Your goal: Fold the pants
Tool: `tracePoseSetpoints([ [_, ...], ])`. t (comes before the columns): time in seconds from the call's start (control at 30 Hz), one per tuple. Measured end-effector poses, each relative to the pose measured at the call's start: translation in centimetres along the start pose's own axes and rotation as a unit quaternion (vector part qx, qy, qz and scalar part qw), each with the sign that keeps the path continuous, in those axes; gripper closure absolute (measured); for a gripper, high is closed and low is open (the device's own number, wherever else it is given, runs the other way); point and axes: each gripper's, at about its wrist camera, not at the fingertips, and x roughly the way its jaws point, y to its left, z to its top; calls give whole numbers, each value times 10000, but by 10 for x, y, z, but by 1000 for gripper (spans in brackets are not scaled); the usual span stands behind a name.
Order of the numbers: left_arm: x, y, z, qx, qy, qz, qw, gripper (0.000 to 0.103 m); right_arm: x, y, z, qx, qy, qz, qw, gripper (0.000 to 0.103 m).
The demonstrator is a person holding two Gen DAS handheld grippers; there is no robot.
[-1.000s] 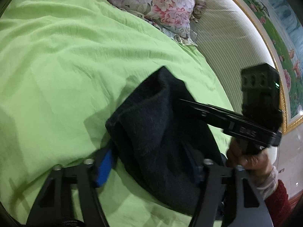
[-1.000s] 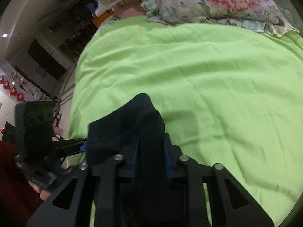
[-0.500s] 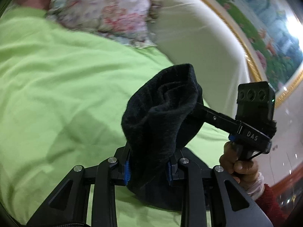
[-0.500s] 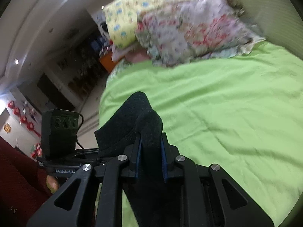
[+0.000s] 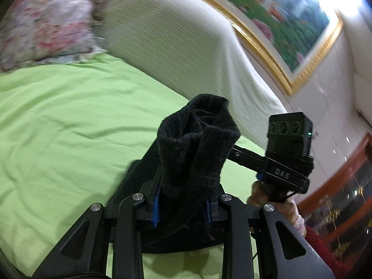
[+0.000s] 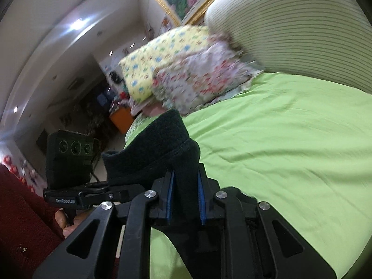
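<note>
Pants (image 5: 195,148) bunched between left gripper (image 5: 182,209) and right gripper (image 6: 186,200) above bed sheet (image 5: 69,127), pillows (image 6: 186,79) far, headboard (image 5: 186,53) behind, painting (image 5: 279,23) above it

Bed (image 6: 290,139) is wearing a wrinkled green sheet (image 5: 69,121); floral bedding (image 6: 200,83) and a yellow pillow (image 6: 158,58) are lying, apparently, at its far end.

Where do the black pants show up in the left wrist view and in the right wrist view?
Left wrist: black pants at lower centre, bunched between the left gripper.
Right wrist: lower centre-left, clamped in the right gripper.
Shared landmark: the floral pillow on the green sheet.
</note>
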Motion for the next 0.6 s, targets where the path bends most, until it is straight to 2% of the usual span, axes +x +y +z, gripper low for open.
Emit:
tracePoseSetpoints([
  [0.3, 54, -77, -32, 564, 499, -251, 9968, 76, -70, -30, -40, 478, -523, -361, 9968, 84],
  [0.6, 95, -113, -59, 938, 896, -212, 9913, 76, -99, -50, -75, 845, -720, -610, 9919, 84],
])
